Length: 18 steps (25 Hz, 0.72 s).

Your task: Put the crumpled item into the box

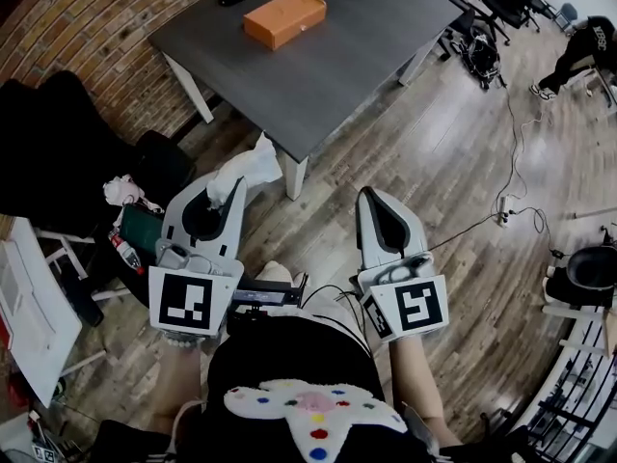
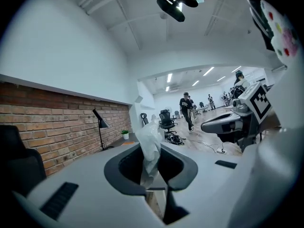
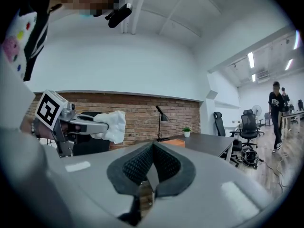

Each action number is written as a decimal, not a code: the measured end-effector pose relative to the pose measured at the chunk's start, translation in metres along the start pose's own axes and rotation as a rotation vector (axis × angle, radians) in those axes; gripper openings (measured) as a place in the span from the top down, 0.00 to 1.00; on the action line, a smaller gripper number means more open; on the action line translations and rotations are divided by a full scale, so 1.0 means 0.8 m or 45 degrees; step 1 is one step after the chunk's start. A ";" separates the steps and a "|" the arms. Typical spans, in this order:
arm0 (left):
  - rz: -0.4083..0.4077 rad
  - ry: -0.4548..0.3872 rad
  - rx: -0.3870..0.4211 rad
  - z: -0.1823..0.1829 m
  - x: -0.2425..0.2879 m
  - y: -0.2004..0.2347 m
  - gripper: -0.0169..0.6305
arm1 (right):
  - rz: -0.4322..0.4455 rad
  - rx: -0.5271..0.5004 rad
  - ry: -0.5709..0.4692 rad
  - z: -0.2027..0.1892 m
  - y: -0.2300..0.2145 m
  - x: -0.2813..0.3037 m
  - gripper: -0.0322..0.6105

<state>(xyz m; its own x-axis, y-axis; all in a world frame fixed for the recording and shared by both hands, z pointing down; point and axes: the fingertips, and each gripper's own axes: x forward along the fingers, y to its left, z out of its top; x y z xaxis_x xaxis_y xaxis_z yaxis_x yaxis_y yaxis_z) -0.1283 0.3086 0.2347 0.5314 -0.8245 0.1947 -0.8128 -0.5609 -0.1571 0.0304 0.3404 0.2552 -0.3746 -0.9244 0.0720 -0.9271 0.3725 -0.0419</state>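
While the one crumpled white item [image 1: 248, 165] sits pinched in the left gripper [image 1: 229, 189], short of the single table [image 1: 386, 37], the carry step appears in hand. The next move calls for reaching the one orange box [image 1: 284, 17] on the table. The right gripper [image 1: 371, 201], jaws together, holds nothing.

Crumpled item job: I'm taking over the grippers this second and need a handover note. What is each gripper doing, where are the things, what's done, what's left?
Left gripper: shut on the crumpled white item, held in the air by the near corner of the table.
Right gripper: shut, empty.
Box: orange, on the far part of the table, apparently closed.
Done: item is in the grip.
Left: carry it to the box and put it in; the lid may need opening first.
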 end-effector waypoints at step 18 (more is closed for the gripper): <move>0.015 -0.056 0.003 0.005 0.067 0.024 0.89 | -0.015 -0.014 0.006 -0.008 -0.045 0.047 0.96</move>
<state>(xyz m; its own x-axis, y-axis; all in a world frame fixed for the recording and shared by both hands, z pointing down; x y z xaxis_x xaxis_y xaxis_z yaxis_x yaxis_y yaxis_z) -0.1146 0.2536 0.2382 0.5318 -0.8334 0.1504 -0.8184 -0.5514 -0.1615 0.0496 0.2924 0.2654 -0.3639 -0.9283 0.0768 -0.9314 0.3626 -0.0303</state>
